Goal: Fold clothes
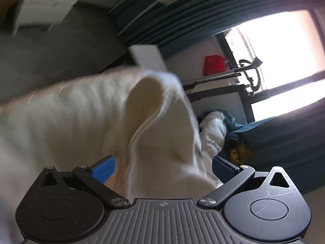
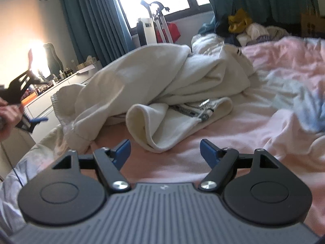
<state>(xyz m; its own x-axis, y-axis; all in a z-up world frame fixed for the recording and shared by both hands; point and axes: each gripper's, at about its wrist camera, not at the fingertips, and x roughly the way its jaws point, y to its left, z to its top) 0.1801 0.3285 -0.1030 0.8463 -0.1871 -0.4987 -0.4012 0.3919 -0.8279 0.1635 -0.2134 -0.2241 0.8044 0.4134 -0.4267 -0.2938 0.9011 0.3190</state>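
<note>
- Left wrist view: your left gripper stands with its jaws spread wide, the blue pads far apart at either side of the frame.
- A cream garment fills the middle of this view, blurred, and a fold of it hangs down between the open jaws; the pads do not press on it, so nothing is clamped there.
- Behind the cloth you see teal curtains, a bright window, a red bag and a heap of other clothes low at the right.
- Right wrist view: your right gripper is also open, and only the pink bedsheet lies between its pads.
- The cream garment lies crumpled on the sheet just ahead of that gripper, not touching it; one rolled cuff or sleeve end points toward the jaws, and a dark-striped edge with a metal bit shows in the folds.
- At the left edge your hand holds the other gripper, clear of the cloth as far as this view shows; its jaws cannot be read here.
- More clothes, one of them yellow, are piled at the far side of the bed under the window.
</note>
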